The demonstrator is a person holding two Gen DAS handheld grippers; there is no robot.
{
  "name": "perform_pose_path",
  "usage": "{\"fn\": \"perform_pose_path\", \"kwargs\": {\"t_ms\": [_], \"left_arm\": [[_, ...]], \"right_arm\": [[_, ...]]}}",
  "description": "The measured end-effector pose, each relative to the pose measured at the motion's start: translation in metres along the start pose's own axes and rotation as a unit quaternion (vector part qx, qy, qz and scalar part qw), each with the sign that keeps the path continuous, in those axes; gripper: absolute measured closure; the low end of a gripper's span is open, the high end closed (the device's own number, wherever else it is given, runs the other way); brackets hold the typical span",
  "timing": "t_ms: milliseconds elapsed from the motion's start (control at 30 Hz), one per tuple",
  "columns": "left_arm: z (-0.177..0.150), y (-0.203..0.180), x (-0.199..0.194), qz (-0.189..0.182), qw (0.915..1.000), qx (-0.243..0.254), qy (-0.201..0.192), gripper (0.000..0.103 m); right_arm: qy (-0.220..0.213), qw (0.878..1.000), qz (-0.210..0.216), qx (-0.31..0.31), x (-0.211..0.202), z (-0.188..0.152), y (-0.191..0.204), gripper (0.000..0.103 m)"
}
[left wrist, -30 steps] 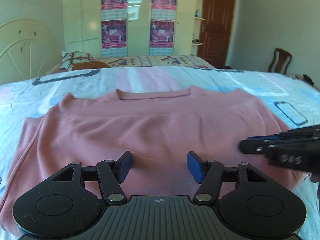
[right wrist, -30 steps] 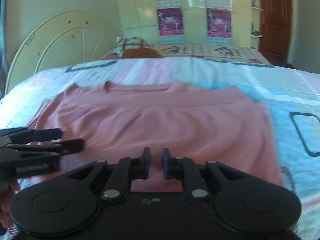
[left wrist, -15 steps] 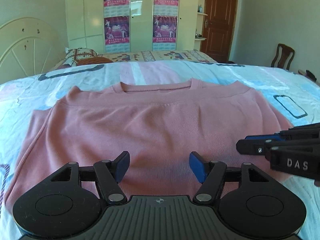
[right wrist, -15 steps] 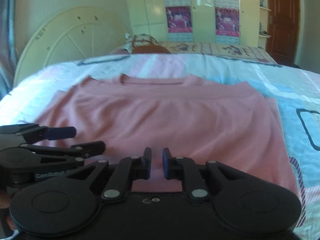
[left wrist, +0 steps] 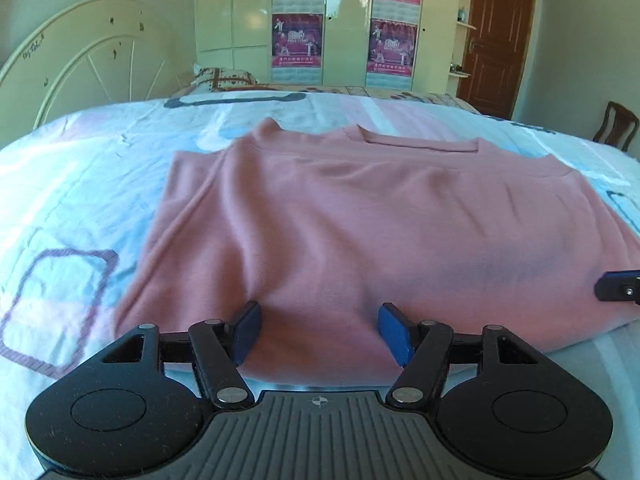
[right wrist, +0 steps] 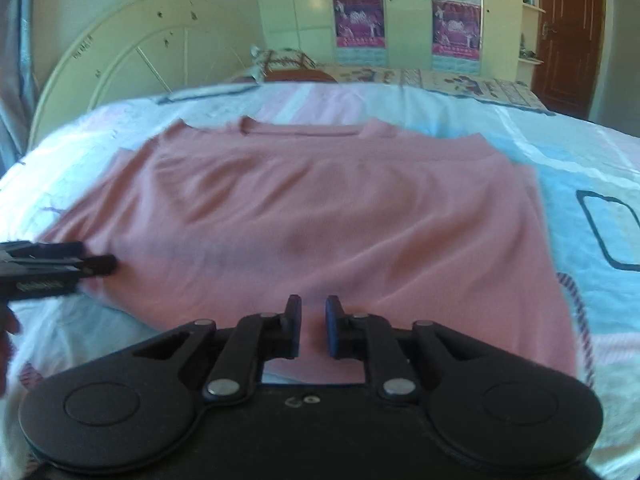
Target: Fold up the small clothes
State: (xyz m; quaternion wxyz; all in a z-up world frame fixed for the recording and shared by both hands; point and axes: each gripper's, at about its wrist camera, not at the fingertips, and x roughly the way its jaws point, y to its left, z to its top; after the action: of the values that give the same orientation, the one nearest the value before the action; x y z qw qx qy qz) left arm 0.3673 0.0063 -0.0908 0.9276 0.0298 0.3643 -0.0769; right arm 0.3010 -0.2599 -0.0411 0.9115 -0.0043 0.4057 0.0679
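- The left gripper point(left wrist: 318, 330) has its blue pads point(left wrist: 394, 332) spread wide, nothing pinched between them; they stand over the near hem of the pink top point(left wrist: 360, 220), toward that hem's left end.
- The right gripper point(right wrist: 313, 328) has its jaws closing, with only a narrow gap left between the pads; the pink top's point(right wrist: 320, 208) near hem shows through that gap, but whether the pads press on the cloth I cannot tell.
- In the right wrist view the left gripper point(right wrist: 94, 258) comes in from the left edge of the frame, its fingertips at the top's lower left corner; part of a hand point(right wrist: 6, 320) shows below it.
- In the left wrist view only a tip of the right gripper point(left wrist: 618, 286) shows, at the right edge of the frame, over the top's lower right part.
- The pink top lies spread on the bed point(left wrist: 72, 184), neckline toward the far edge, hem toward the near edge, roughly midway between the left and right edges. Its sleeves appear tucked in along the sides, and soft wrinkles run across the body.
- The bed carries a pale sheet point(right wrist: 580, 184) with pink and blue patches and dark outlined shapes.
- At the bed's far left corner stands a cream rounded headboard point(left wrist: 80, 68), with a patterned pillow point(left wrist: 222, 79) beside it.
- Beyond the far edge stands a cream wardrobe point(left wrist: 344, 12) bearing posters point(left wrist: 297, 40), a brown door point(left wrist: 500, 40) to its right, and a wooden chair point(left wrist: 614, 124) near the right wall.
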Motion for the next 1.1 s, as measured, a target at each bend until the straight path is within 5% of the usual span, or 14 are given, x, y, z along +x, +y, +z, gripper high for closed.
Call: {"fn": "perform_pose_path", "kwargs": {"t_ms": [267,533,667,1100], "left_arm": [[-0.014,0.032,-0.011,0.025,0.9996,0.016,0.001,0.038],[-0.004,0.023,-0.011,0.046,0.9988,0.018,0.004,0.038],[-0.011,0.035,-0.011,0.049,0.9987,0.004,0.012,0.038],[-0.013,0.040,-0.011,0.054,0.9984,-0.003,0.014,0.037]], "right_arm": [[0.018,0.994,-0.093,0.048,-0.032,-0.036,-0.071,0.095],[-0.014,0.993,-0.090,0.080,-0.045,-0.032,-0.087,0.088],[0.022,0.993,-0.100,0.066,-0.030,-0.038,-0.095,0.092],[0.015,0.993,-0.092,0.078,-0.029,-0.038,-0.088,0.090]]}}
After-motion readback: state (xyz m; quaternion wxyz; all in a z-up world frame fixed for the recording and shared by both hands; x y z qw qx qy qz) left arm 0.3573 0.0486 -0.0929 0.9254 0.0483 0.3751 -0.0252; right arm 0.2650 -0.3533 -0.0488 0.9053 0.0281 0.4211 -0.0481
